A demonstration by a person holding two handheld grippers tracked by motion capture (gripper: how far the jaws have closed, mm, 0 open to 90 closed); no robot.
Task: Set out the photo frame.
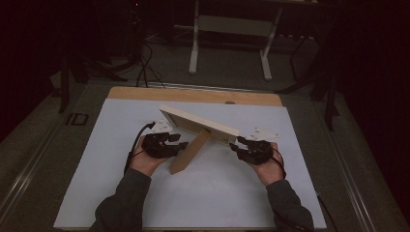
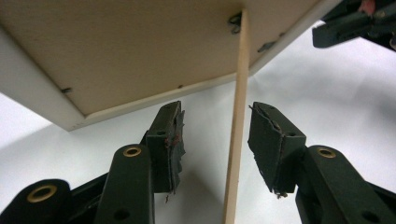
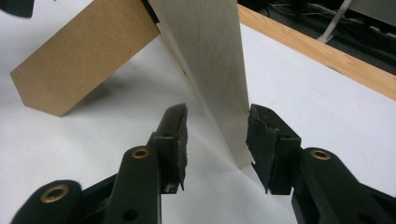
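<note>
A pale wooden picture frame (image 1: pixel 198 123) stands tilted on the white mat (image 1: pixel 217 193), propped from behind by its brown easel stand (image 1: pixel 191 152). My left gripper (image 1: pixel 181 145) sits at the stand. In the left gripper view its jaws (image 2: pixel 215 121) are open around the thin edge of the stand (image 2: pixel 238 116), touching neither pad, under the frame's back (image 2: pixel 140 46). My right gripper (image 1: pixel 234 145) is at the frame's right end. Its jaws (image 3: pixel 217 119) are apart around the frame's edge (image 3: pixel 210 60), with a gap at the left pad. The stand (image 3: pixel 84 56) shows beyond.
The white mat covers a wooden table whose bare strip (image 1: pixel 193 94) runs along the far side. Behind it stand a white table base (image 1: pixel 232 24) and dark floor cables (image 1: pixel 145 63). The right gripper (image 2: pixel 355 23) shows at the top right of the left gripper view.
</note>
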